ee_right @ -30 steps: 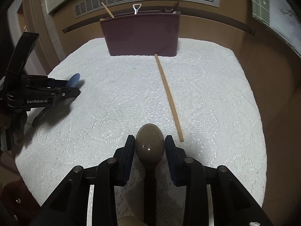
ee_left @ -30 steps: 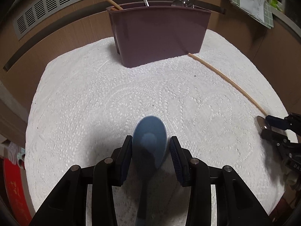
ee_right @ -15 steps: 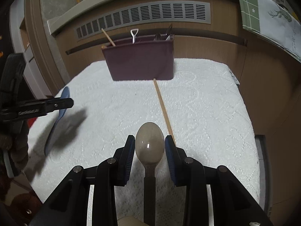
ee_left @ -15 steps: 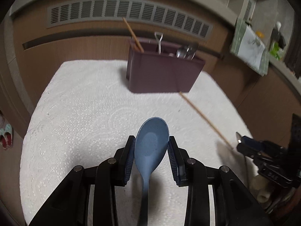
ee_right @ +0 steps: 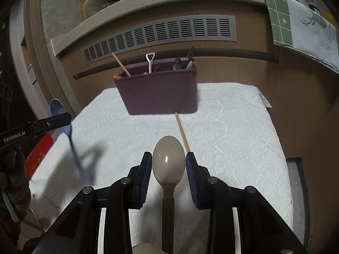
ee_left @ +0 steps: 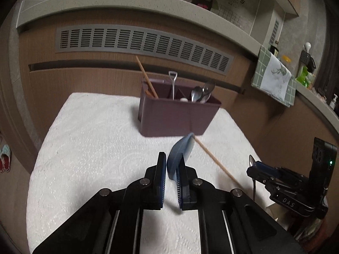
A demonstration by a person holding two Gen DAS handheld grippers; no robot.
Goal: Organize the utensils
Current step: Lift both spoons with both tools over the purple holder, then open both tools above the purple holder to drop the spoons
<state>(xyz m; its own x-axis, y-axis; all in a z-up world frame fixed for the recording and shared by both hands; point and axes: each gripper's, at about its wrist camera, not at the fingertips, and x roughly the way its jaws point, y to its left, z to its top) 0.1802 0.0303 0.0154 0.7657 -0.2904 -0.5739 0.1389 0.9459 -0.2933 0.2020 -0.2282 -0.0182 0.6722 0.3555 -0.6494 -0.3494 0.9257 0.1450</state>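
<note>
The left gripper (ee_left: 171, 169) was closing its jaws, and the blue spoon (ee_left: 180, 154) stood between them turned on its edge, its bowl sticking out past the tips; the pads lay against it or very nearly so, though a firm grip could not be told. Seen from the right wrist, that spoon hung above the cloth with its handle trailing down, blurred. The right gripper (ee_right: 169, 162) held a beige spoon (ee_right: 168, 160) by the bowl, both pads pressed to its sides and the handle running back toward the camera. Under both lay a white patterned cloth (ee_right: 233, 139) covering the table. A single wooden chopstick (ee_right: 182, 132) rested flat on the cloth just beyond the beige spoon, one end touching the foot of the dark red utensil holder (ee_right: 156, 91). The holder stood at the far edge of the cloth and contained another chopstick (ee_left: 146, 77) leaning in its left section, a small metal shovel-handled utensil (ee_left: 173, 84) in the middle, and metal spoons (ee_left: 201, 93) at the right.
</note>
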